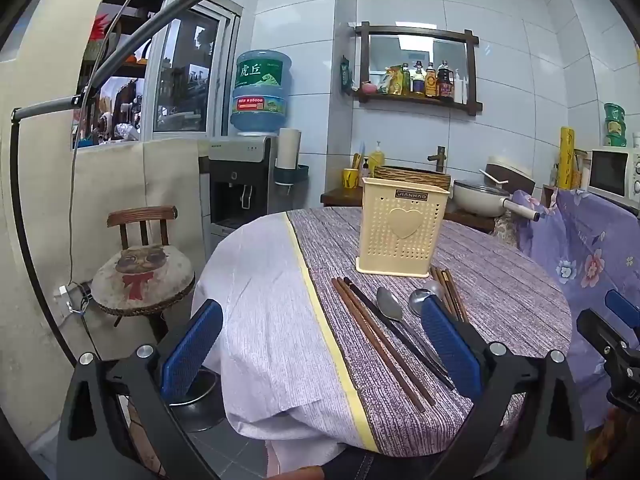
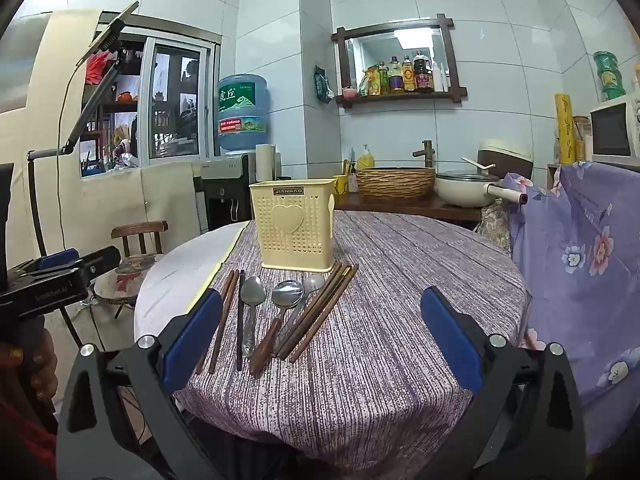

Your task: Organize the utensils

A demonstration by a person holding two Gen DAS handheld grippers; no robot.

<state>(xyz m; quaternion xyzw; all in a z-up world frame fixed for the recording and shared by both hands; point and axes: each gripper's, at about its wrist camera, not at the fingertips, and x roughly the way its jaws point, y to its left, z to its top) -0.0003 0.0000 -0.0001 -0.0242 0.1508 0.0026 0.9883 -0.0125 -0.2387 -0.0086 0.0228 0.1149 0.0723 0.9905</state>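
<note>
You have not started sorting yet, as far as these views show. The cream holder (image 2: 294,226) stands upright on the table (image 2: 400,320), towards its far side, and nothing can be seen sticking out of its top; its inside is hidden, so you cannot be sure it is empty.

All the utensils lie flat on the cloth just in front of it. On the left sit a pair of brown chopsticks (image 2: 220,320) and one dark chopstick (image 2: 240,320). Next come three spoons: a plain steel spoon (image 2: 252,300), a spoon with a wooden handle (image 2: 280,308), and a third spoon (image 2: 308,292) partly under its neighbours. To the right lies a bundle of brown chopsticks (image 2: 320,312), angled towards the holder's base.

Your right gripper (image 2: 322,340) hangs above the near edge of the table with its jaws wide apart and nothing between them. Your left gripper (image 1: 320,344) is the same: jaws spread, empty, hovering over the near left part of the table.

So every piece is left to do. You would likely begin with whichever lies clear of the rest, since the spoons and right-hand chopsticks overlap.
</note>
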